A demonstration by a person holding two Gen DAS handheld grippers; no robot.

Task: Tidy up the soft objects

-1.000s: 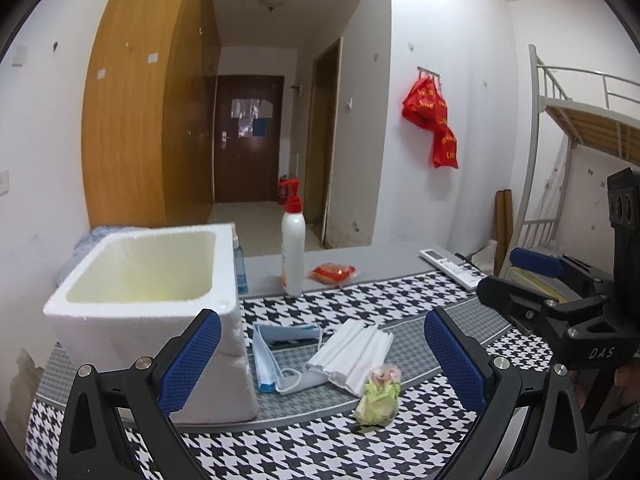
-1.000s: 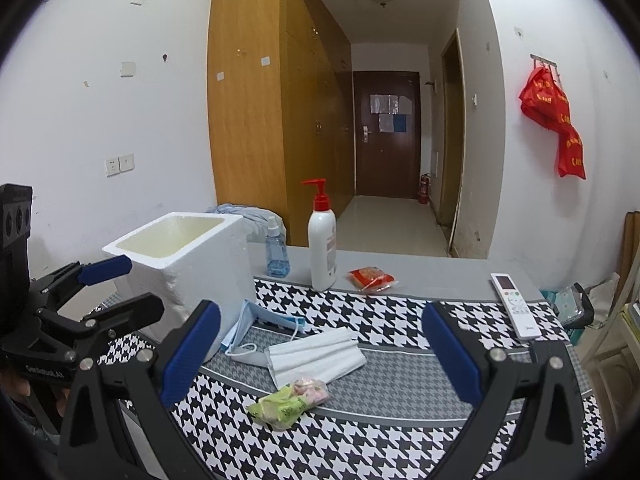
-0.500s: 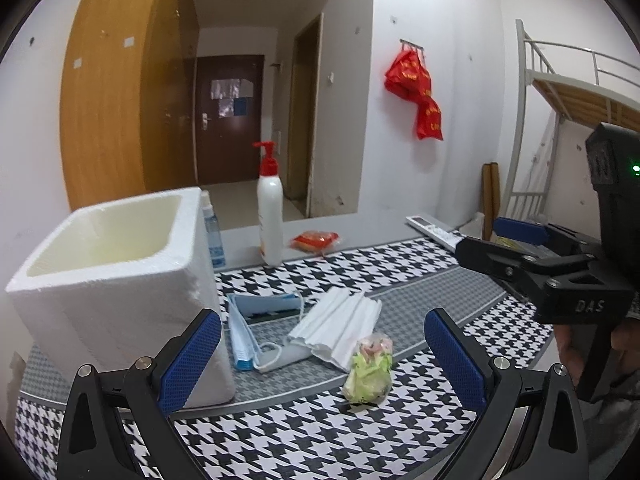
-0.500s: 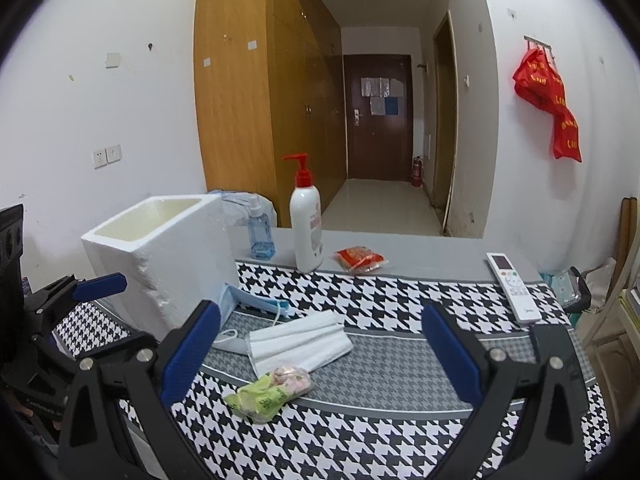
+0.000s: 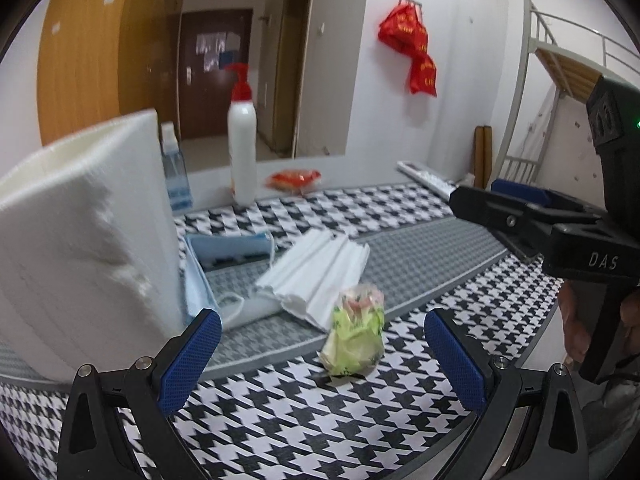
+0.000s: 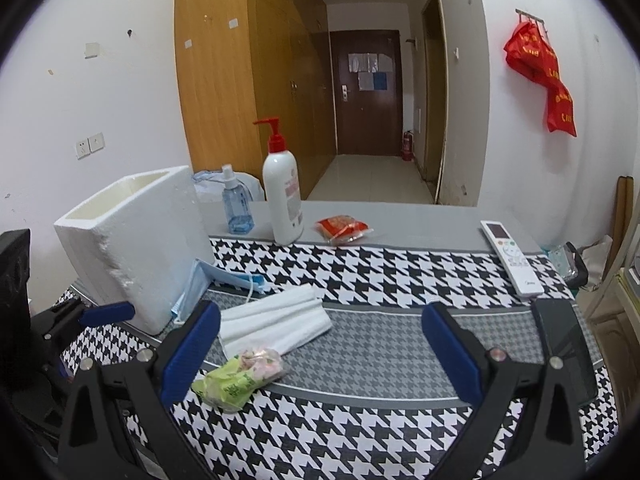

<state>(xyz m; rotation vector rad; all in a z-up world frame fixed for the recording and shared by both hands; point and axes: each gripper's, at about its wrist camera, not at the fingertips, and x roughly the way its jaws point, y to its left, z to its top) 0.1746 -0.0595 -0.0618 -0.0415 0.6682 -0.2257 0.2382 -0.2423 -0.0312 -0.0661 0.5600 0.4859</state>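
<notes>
Step in hand, by my reading: the approach, before any first pick. Nothing is held. Left gripper (image 5: 322,354) hangs low over the desk (image 6: 400,272) with its jaws spread wide and empty; the green packet (image 5: 354,334) lies on the cloth between and just ahead of them. Right gripper (image 6: 320,350) is likewise wide open and empty, with the same packet near its left pad.

Soft things, all on the houndstooth cloth: green packet nearest, crinkled film, pink and green contents, lying on its side. Behind it, touching or overlapping, a stack of white masks (image 5: 316,276), fanned, ear loops trailing. Further left a blue mask (image 5: 200,280), leaning against the foam box (image 5: 80,232). Box is open-topped, upright; inside not visible from here.

Next move probably calls for: lowering the left jaws around the packet, closing gently since the film will crush, then lifting over the box rim. Box is the likely destination, not certain.
</notes>
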